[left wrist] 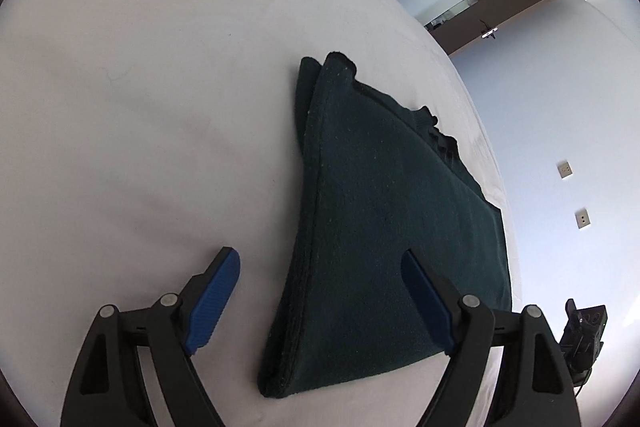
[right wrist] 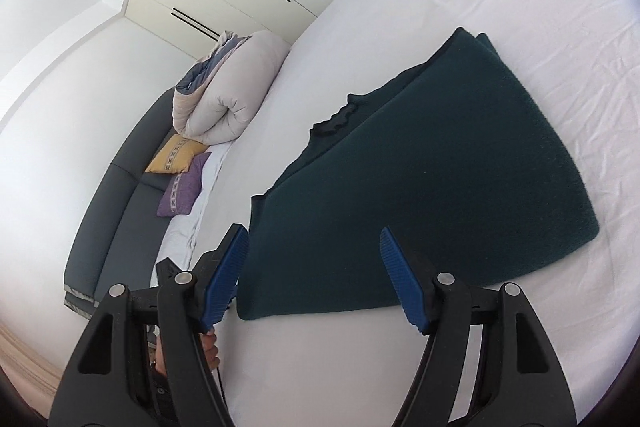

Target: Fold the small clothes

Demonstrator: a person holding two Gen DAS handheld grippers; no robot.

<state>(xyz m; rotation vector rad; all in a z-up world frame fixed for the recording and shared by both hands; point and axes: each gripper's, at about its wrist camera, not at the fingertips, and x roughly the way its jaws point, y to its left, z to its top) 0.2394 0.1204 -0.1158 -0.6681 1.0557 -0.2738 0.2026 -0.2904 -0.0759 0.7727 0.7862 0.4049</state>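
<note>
Left wrist view: white-sheeted bed (left wrist: pixel 140 107) carrying one folded dark green knit garment (left wrist: pixel 380 227), both claws released above it.

Bed is largest, then the garment: flat, roughly rectangular, layered, thick folded edge running away from the left claw (left wrist: pixel 320 303), frilly dark neckline trim on the far side. Long axis points forward from both claws. Left claw spread wide, straddling the near folded corner, nothing grasped. Right wrist view: right claw (right wrist: pixel 316 275) also spread, empty, over the opposite near corner of the garment (right wrist: pixel 420 195). Both look about equally near. Judgement: fold seems mostly done. Rolled beige duvet (right wrist: pixel 224 91) well apart.
</note>
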